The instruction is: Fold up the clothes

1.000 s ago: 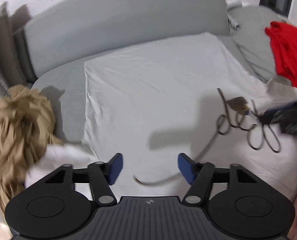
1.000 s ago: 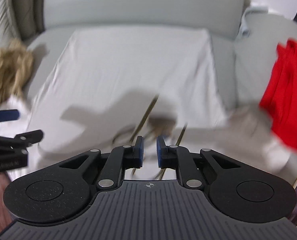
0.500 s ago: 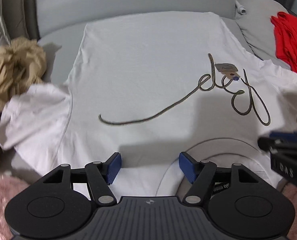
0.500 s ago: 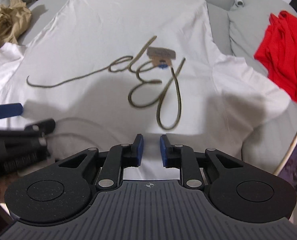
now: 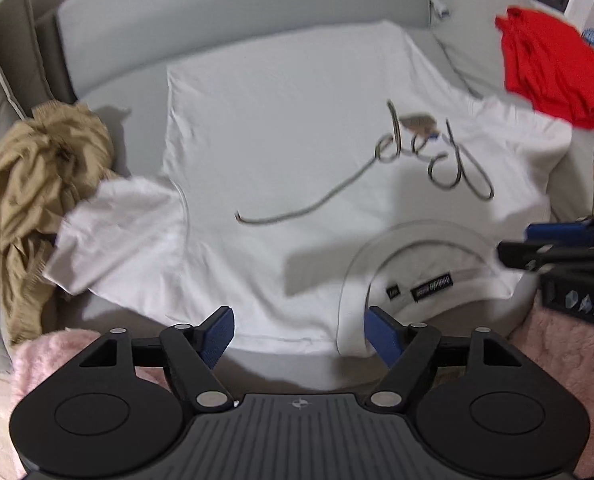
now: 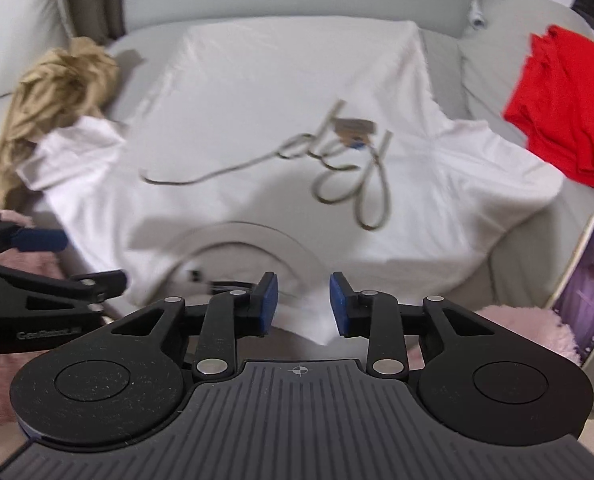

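White T-shirt [image 5: 289, 152] spread flat, front up, on grey sofa [image 5: 225, 12]; both grippers above its collar edge.

Left to right: tan garment [image 5: 37, 184], crumpled, its form unreadable, with the shirt's sleeve overlapping it; left gripper [image 5: 299, 330], jaws just widened, spread, nothing between; right gripper [image 6: 303, 304], jaws just parting, shirt hem between but unpinched; red garment [image 6: 565, 108], folded, cut off at the frame edge; phone [image 6: 585, 284], partly cropped. Neck label text blurred.
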Action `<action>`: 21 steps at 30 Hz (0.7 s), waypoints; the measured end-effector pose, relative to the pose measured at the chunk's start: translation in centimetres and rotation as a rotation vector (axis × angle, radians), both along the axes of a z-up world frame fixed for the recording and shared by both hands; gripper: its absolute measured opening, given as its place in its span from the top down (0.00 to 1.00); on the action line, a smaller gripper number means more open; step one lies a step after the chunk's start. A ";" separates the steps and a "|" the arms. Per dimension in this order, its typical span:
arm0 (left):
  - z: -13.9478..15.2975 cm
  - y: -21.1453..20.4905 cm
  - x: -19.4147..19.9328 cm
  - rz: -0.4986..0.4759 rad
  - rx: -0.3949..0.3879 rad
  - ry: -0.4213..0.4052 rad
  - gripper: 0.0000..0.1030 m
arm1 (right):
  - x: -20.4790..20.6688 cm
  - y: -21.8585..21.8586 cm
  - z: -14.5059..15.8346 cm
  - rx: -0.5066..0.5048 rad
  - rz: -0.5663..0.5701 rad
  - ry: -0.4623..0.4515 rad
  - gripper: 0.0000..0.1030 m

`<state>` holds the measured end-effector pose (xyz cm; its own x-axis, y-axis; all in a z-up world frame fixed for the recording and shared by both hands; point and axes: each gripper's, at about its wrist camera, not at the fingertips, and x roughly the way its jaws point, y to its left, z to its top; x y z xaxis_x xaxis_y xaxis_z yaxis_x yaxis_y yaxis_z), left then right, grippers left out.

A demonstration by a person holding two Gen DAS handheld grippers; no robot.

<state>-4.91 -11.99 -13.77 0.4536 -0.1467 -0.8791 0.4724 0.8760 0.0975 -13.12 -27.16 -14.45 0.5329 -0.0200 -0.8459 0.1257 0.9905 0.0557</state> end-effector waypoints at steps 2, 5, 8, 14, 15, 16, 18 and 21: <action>0.5 0.1 0.0 0.007 -0.006 -0.027 0.23 | 0.3 1.0 0.7 -0.027 0.025 -0.014 0.58; 0.8 0.5 0.5 0.026 -0.009 -0.050 0.22 | 0.7 1.8 1.3 -0.038 0.048 -0.023 0.56; 0.8 1.2 1.1 0.061 -0.017 -0.048 0.22 | 1.4 2.4 1.6 -0.045 0.056 -0.019 0.56; 0.5 3.0 2.0 0.108 -0.057 -0.033 0.22 | 2.1 3.7 1.8 -0.028 0.076 -0.014 0.56; 0.4 3.2 2.1 0.114 -0.061 -0.030 0.22 | 2.3 4.0 1.7 -0.030 0.080 -0.012 0.56; 0.2 3.5 2.3 0.120 -0.062 -0.027 0.22 | 2.4 4.2 1.7 -0.032 0.083 -0.009 0.56; 0.0 3.8 2.5 0.130 -0.066 -0.024 0.23 | 2.7 4.6 1.6 -0.034 0.086 -0.003 0.56; -0.2 4.4 2.8 0.135 -0.069 -0.023 0.23 | 3.1 5.1 1.4 -0.034 0.085 0.007 0.56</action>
<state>-2.11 -7.56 -14.00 0.4928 -0.1430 -0.8583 0.3485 0.9363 0.0441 -10.05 -22.08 -13.04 0.5278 -0.0040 -0.8494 0.0417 0.9989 0.0213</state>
